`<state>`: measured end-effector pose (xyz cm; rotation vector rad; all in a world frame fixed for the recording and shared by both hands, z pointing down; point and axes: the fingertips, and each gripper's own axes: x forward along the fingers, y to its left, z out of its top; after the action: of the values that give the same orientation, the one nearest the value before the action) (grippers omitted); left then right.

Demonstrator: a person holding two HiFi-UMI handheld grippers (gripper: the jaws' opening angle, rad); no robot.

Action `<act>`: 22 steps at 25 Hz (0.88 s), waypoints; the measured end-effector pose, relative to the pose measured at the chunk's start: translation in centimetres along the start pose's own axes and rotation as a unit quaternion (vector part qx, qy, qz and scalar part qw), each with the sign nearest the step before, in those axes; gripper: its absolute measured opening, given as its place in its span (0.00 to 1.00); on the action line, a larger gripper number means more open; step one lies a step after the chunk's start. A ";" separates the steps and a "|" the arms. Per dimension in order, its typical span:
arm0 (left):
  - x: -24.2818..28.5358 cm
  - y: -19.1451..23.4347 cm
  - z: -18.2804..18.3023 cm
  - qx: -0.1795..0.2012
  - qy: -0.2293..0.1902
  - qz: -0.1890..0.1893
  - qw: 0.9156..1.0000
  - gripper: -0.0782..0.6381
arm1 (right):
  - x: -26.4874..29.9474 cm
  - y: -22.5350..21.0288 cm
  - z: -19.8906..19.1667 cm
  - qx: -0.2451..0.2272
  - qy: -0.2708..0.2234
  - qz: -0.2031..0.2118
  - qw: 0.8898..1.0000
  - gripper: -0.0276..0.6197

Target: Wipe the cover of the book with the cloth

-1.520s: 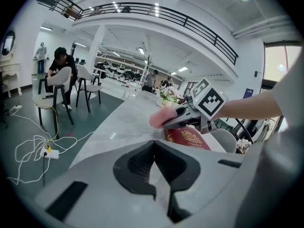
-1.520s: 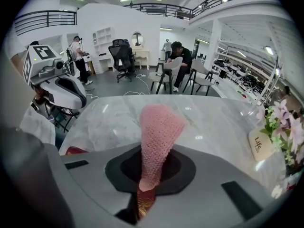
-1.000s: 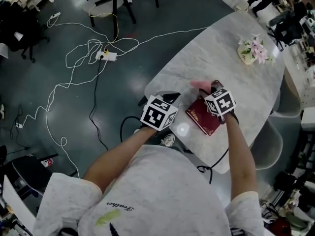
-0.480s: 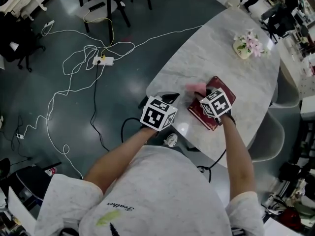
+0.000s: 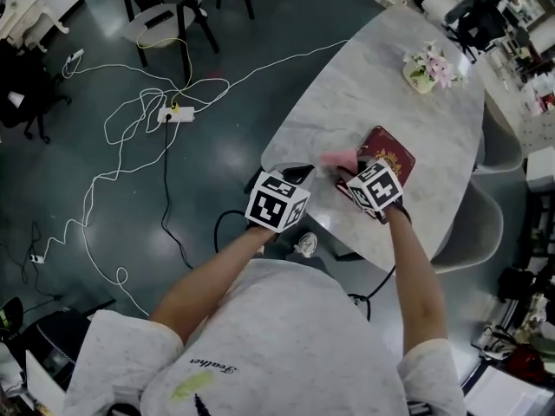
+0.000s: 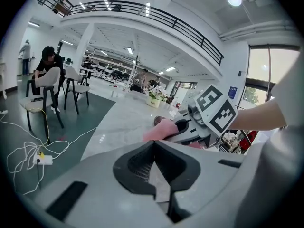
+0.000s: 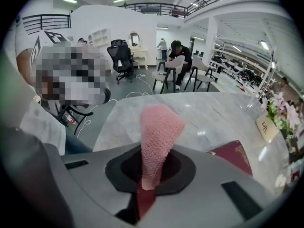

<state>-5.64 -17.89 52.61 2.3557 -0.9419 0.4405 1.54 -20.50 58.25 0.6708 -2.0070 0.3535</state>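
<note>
1. Right gripper view: the right claw [image 7: 143,188] is clamped on the pink cloth [image 7: 159,127], which pokes out ahead of it.
2. The book [image 7: 236,156] lies on the bench [image 7: 199,113], just below-right of that claw.
3. The left claw [image 6: 156,175] is closed, empty and farther off.

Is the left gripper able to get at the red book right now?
Probably yes: the left gripper sits beside the book, bare table between, though the right gripper with the cloth crowds its near end.
</note>
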 end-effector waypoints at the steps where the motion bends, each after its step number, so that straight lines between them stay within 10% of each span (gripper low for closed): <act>1: -0.2 0.0 -0.1 0.001 0.000 -0.002 1.000 0.12 | 0.0 0.4 0.0 0.003 0.000 -0.001 1.000 0.07; 14: -1.4 0.4 1.8 0.004 -0.031 -0.027 0.999 0.12 | -1.6 4.6 0.7 0.076 -0.059 -0.036 0.995 0.07; 22: -0.2 -1.5 5.1 0.020 -0.051 -0.038 0.998 0.12 | -8.1 2.0 0.5 0.181 -0.174 -0.132 0.959 0.07</act>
<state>-4.26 -20.02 47.97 2.4612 -0.8942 0.3141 3.16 -16.59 50.99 1.2930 -2.1645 0.4720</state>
